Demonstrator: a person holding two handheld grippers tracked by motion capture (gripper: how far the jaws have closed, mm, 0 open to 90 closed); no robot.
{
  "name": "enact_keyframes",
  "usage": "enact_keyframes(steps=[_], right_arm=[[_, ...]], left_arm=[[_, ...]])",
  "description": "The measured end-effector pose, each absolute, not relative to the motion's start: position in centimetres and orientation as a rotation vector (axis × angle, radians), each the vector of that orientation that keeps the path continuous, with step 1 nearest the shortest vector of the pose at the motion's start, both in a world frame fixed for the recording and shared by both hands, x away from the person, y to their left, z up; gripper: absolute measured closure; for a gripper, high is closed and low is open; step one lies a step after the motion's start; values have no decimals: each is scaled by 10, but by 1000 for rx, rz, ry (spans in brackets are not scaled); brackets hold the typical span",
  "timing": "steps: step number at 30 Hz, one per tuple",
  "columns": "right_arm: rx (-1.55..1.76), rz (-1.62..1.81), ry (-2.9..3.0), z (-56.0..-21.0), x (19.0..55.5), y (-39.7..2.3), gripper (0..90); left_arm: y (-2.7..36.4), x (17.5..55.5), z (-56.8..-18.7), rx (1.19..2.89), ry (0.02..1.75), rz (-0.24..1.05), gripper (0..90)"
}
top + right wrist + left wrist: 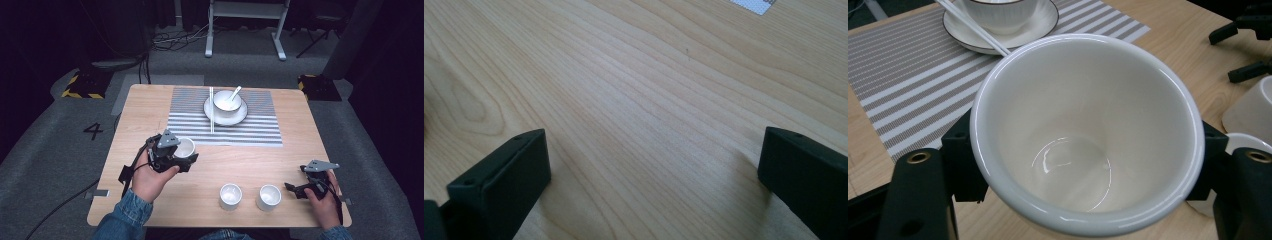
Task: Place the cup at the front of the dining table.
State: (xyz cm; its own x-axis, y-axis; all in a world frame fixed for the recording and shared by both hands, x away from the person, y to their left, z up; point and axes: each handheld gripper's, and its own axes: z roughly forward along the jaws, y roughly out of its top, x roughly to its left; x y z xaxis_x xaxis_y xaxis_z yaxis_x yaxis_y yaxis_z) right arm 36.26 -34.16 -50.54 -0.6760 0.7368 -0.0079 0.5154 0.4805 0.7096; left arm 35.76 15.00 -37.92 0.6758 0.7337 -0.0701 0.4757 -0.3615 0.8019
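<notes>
Right now your left gripper [186,155] is clamped on a white cup [184,147], its two black jaws pressing the cup's wall from either side. In the left gripper view the cup [1088,135] is tipped toward the camera, so you look straight into its empty, glossy inside. From above, the cup sits over the bare wood of the table [150,110], just short of the near edge of the striped placemat [260,125] and to the left of the table's middle; whether its base touches the wood I cannot tell.

Your right gripper [299,190] rests low at the near right corner of the table, held in your right hand [322,200]. Its jaws stand wide apart with nothing but wood grain between them, as the right gripper view [654,175] makes plain.

Two more white cups stand upright near the front edge, between your hands: one [230,196] closer to the middle, the other [268,197] just beside it and near the right gripper.

Farther back, on the placemat, a white bowl [227,101] sits on a plate [240,116] with a spoon [235,92] leaning in it, and a pair of white chopsticks [211,112] lies along the plate's left side.
</notes>
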Motion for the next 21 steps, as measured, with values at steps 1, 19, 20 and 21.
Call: enact_keyframes(steps=[1, 19, 20, 21], right_arm=[[1061, 1002, 2418, -505, 363, -341, 4], [1072, 998, 2409, -505, 362, -341, 5], [1072, 998, 2409, -505, 362, -341, 5], [1072, 997, 2409, -505, 362, -341, 5]], left_arm=[[150, 360, -378, 2022, 942, 380, 266], [153, 412, -363, 1996, 963, 399, 266], [153, 415, -362, 2004, 960, 405, 266], [152, 417, -361, 1995, 965, 410, 266]])
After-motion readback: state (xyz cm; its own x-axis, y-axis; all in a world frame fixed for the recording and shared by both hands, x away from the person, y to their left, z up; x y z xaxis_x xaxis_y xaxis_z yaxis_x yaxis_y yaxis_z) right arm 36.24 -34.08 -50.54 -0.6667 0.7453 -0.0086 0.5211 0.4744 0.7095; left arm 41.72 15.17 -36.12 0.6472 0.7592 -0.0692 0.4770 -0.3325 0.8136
